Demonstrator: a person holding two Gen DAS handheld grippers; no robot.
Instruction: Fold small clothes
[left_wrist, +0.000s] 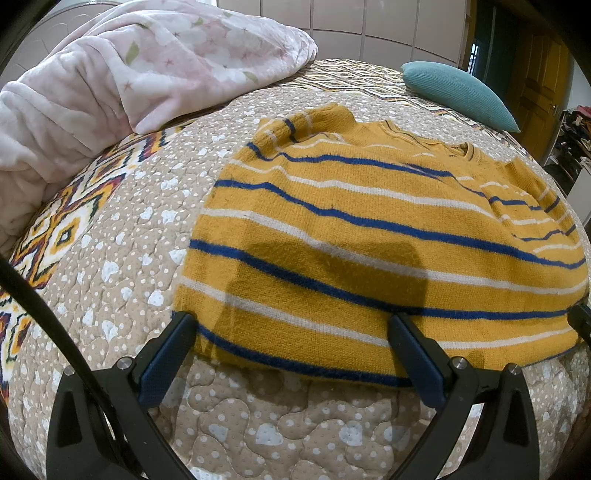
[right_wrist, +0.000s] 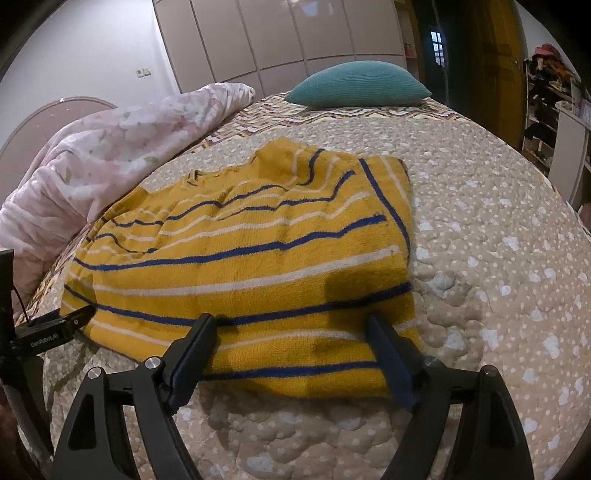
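Observation:
A mustard-yellow knit sweater (left_wrist: 369, 236) with blue and white stripes lies flat on the quilted bed, sleeves folded in over the body, neckline at the far side. It also shows in the right wrist view (right_wrist: 258, 251). My left gripper (left_wrist: 291, 321) is open, its fingers spread over the sweater's near left hem corner. My right gripper (right_wrist: 291, 321) is open over the near right hem corner. Neither grips the cloth. The left gripper's fingertip (right_wrist: 79, 315) shows at the left of the right wrist view, and the right gripper's tip (left_wrist: 581, 319) at the right edge of the left wrist view.
The beige quilted bedspread (left_wrist: 147, 206) covers the bed. A pink floral blanket (left_wrist: 147, 62) is heaped at the far left, a teal pillow (right_wrist: 358, 83) lies at the far side. Wardrobe doors, a wooden door and shelves stand beyond the bed.

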